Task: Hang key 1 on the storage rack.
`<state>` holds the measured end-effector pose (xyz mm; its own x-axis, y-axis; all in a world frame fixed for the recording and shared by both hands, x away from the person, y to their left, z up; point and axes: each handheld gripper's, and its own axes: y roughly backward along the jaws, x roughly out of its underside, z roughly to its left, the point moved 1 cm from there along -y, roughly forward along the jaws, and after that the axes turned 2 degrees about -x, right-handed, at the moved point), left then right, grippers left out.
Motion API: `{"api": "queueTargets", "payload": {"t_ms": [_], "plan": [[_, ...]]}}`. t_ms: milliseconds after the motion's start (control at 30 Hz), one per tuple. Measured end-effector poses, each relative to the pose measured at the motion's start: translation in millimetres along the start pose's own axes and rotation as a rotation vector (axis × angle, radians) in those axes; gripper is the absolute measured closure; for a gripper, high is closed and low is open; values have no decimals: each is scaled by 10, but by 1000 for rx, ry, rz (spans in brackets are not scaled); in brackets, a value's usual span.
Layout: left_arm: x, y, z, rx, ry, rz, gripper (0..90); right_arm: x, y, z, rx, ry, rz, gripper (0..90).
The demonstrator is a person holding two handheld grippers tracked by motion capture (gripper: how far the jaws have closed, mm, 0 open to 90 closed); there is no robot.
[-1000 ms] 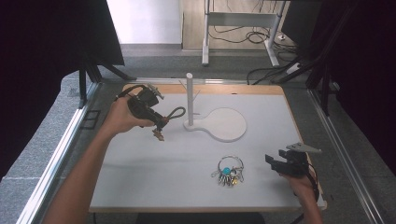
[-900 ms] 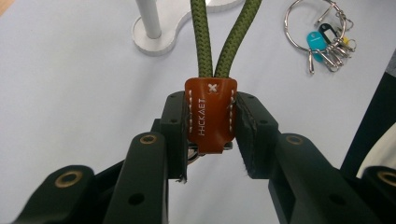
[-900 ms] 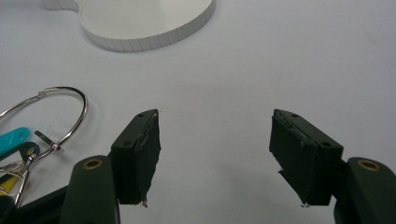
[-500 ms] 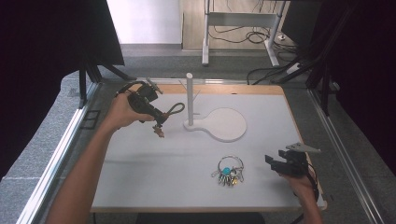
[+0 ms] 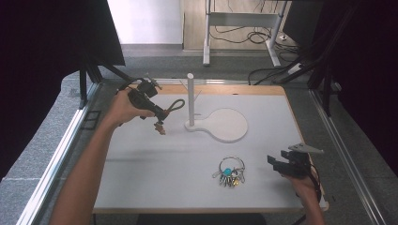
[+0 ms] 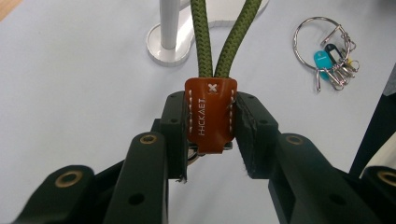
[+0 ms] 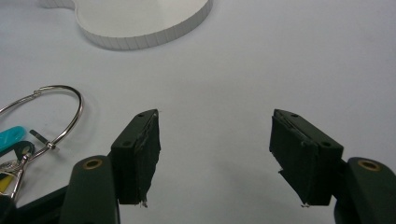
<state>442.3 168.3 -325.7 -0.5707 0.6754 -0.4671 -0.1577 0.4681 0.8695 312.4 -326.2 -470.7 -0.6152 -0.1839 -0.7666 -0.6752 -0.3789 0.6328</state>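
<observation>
key fobs: 1 (image 6: 209,114) — key rings: 1 (image 5: 231,169) — stands: 1 (image 5: 220,123)

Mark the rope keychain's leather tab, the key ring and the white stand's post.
leather tab (image 6: 209,114), left gripper view, middle of the stitched brown face.
key ring (image 5: 231,163), high view, steel loop above the keys.
white stand's post (image 5: 190,98), high view, mid-height of the upright post.

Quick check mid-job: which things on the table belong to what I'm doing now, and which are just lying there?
In the job:
- left tongs, shut on the brown leather tab
- green cord strap with brown leather tab
- white peg stand, probably where the cord loop goes

Lying about:
- key ring with keys
- right tongs, open, resting near the keys
</observation>
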Motion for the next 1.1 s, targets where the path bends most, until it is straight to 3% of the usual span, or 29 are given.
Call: {"api": "queueTargets", "payload": {"t_ms": [300,1100], "plan": [[-51,6,103,17,10,-10,668,0,2,-8,4,-6,2,337],[-180,177,276,1,27,-48,668,7,8,-28,8,-9,1,337]]}}
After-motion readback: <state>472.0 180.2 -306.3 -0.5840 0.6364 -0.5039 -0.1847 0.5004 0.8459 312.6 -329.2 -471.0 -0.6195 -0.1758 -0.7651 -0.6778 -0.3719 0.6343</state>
